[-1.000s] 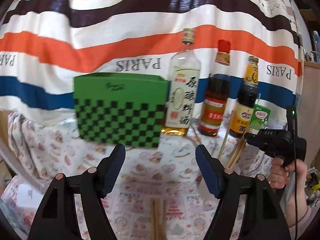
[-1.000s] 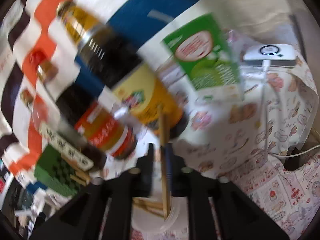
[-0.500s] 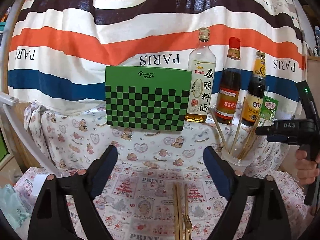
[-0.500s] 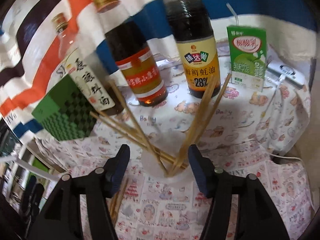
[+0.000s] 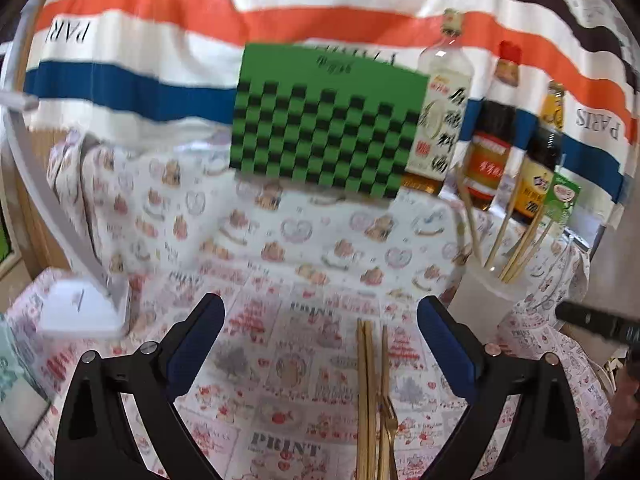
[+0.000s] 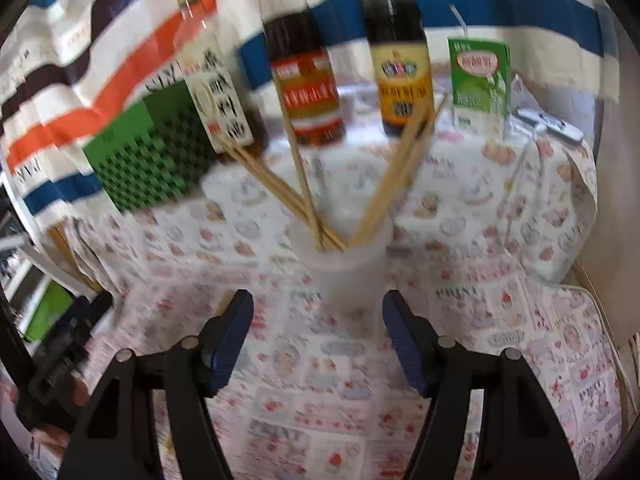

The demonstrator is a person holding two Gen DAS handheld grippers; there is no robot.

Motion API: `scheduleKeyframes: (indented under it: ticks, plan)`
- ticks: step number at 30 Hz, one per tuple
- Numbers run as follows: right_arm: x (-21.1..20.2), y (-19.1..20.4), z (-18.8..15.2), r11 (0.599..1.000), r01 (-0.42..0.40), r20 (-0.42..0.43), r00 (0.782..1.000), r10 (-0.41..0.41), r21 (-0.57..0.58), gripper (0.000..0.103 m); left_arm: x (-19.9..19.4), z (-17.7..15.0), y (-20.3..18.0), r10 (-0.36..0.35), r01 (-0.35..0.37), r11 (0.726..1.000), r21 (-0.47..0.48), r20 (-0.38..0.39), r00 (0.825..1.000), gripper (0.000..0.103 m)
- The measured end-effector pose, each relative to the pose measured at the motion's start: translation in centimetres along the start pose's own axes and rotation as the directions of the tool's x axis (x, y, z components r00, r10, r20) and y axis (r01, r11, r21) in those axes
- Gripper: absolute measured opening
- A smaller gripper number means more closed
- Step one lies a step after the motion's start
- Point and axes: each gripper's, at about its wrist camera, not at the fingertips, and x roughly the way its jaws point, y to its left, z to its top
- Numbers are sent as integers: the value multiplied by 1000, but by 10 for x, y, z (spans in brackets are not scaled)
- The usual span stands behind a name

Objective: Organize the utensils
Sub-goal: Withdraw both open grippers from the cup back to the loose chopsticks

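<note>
Though smeared by motion in both views, legible enough on the main points. Finds the left gripper (image 5: 320, 308) spread wide above the tablecloth (image 5: 280, 240), jaws just opened further, pads pressing on nothing. Shows loose chopsticks (image 5: 370, 392) flat on the cloth at the table's near edge, lying under the gap between the jaws and nearer the right-hand one, with their lower ends cut off by the frame. Makes out beside them a small golden fork (image 5: 388, 412), only partly readable. Finds the right gripper (image 6: 317, 298) parted too, jaws just opened further, nothing clamped. Places the translucent cup (image 6: 348, 268) just ahead of its tips toward the table's right side, with more chopsticks (image 6: 392, 184) fanned out in it; cannot tell their count through the blur. Lines up along the back edge a green checked box (image 5: 328, 132), three bottles (image 6: 304, 80) with unreadable labels, and a green carton (image 6: 478, 80). Catches the left gripper only as a dark blurred shape at the left rim of the right wrist view.
</note>
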Motion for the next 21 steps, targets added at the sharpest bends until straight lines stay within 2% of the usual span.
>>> scheduleKeyframes:
  ticks: [4, 9, 15, 21]
  plan:
    - [20, -4, -7, 1000, 5, -75, 997, -4, 2, 69, 15, -8, 2, 40, -40, 999, 2, -68, 997, 96]
    - [47, -5, -16, 1000, 6, -165, 986, -6, 0, 69, 41, -21, 6, 70, -68, 998, 17, -176, 982, 96]
    - [68, -8, -25, 999, 34, -227, 973, -34, -3, 69, 64, -33, 14, 55, -58, 998, -1, -302, 952, 96]
    - [75, -8, -28, 999, 33, -251, 967, -33, -3, 69, 67, -38, 3, 50, -35, 998, 48, -345, 937, 96]
